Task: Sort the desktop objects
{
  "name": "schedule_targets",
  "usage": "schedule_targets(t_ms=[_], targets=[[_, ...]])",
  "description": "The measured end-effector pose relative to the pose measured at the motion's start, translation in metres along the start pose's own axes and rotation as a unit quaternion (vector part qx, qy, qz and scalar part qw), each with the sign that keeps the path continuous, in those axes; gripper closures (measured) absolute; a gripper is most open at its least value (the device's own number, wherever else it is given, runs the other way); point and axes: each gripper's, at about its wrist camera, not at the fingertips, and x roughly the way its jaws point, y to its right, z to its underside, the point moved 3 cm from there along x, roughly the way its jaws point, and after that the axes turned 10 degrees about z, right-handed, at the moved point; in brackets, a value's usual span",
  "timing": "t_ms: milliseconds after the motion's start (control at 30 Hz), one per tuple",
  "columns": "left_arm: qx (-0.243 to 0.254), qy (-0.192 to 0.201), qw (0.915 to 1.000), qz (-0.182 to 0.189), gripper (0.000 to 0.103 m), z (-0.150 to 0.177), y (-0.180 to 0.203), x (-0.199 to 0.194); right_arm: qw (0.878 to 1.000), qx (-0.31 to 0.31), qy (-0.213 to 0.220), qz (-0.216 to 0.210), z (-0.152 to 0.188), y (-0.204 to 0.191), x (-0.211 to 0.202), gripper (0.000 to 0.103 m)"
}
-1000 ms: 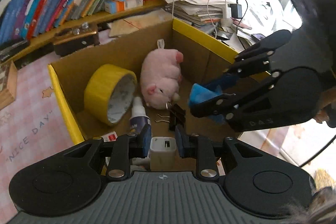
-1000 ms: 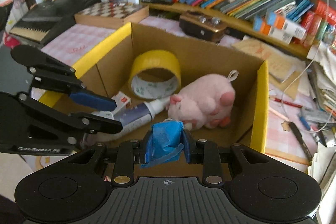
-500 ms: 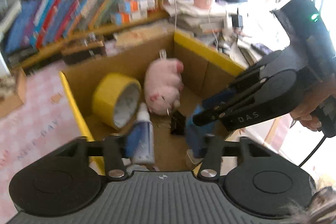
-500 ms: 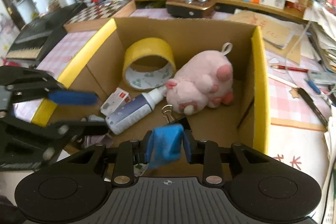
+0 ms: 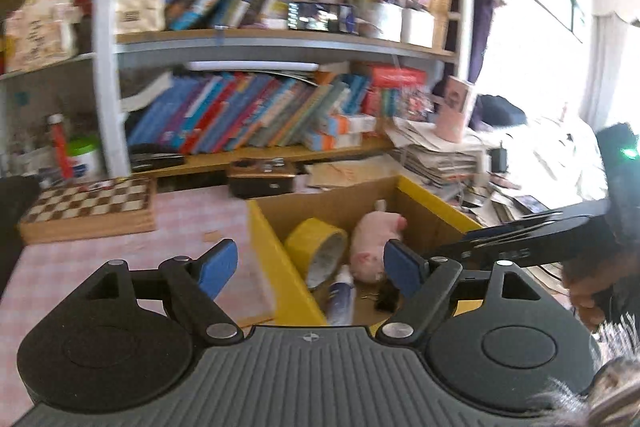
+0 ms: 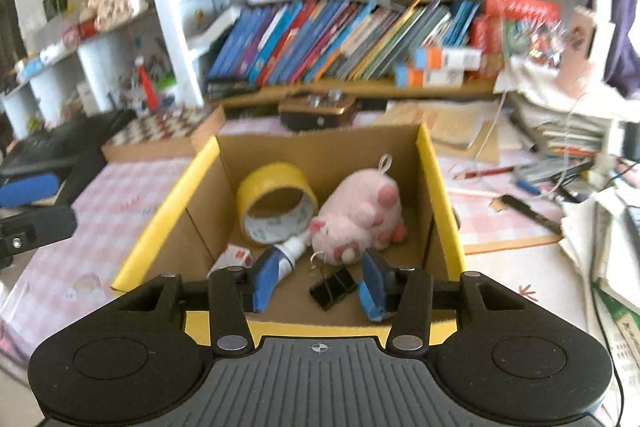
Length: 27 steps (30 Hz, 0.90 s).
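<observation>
Two claws hanging spread and empty over the bench, left claw (image 5: 308,267) and right claw (image 6: 318,285) both above the yellow-rimmed cardboard box (image 6: 426,163), box holding a yellow tape roll (image 6: 276,203), pink plush pig (image 6: 360,219), spray bottle (image 6: 288,253) and black binder clip (image 6: 332,287).

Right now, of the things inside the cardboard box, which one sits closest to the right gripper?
The black binder clip. It lies on the box floor just ahead of the open right gripper, nearer than the pink plush pig, the spray bottle and the yellow tape roll.
</observation>
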Motion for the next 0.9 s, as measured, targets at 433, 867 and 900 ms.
schedule_targets(t_ms=[433, 867, 900], targets=[[-0.007, 0.002, 0.9989, -0.046, 0.011, 0.039, -0.024, -0.085, 0.996, 0.048, 0.059, 0.056, 0.034, -0.039, -0.067, 0.04], [-0.032, 0.0, 0.9955, -0.089, 0.0, 0.09, -0.032, -0.147, 0.992, 0.052, 0.079, 0.081, 0.091, -0.1, -0.114, 0.012], [-0.033, -0.003, 0.9952, -0.092, 0.0, 0.093, -0.032, -0.151, 0.992, 0.049, 0.08, 0.083, 0.095, -0.105, -0.117, 0.01]])
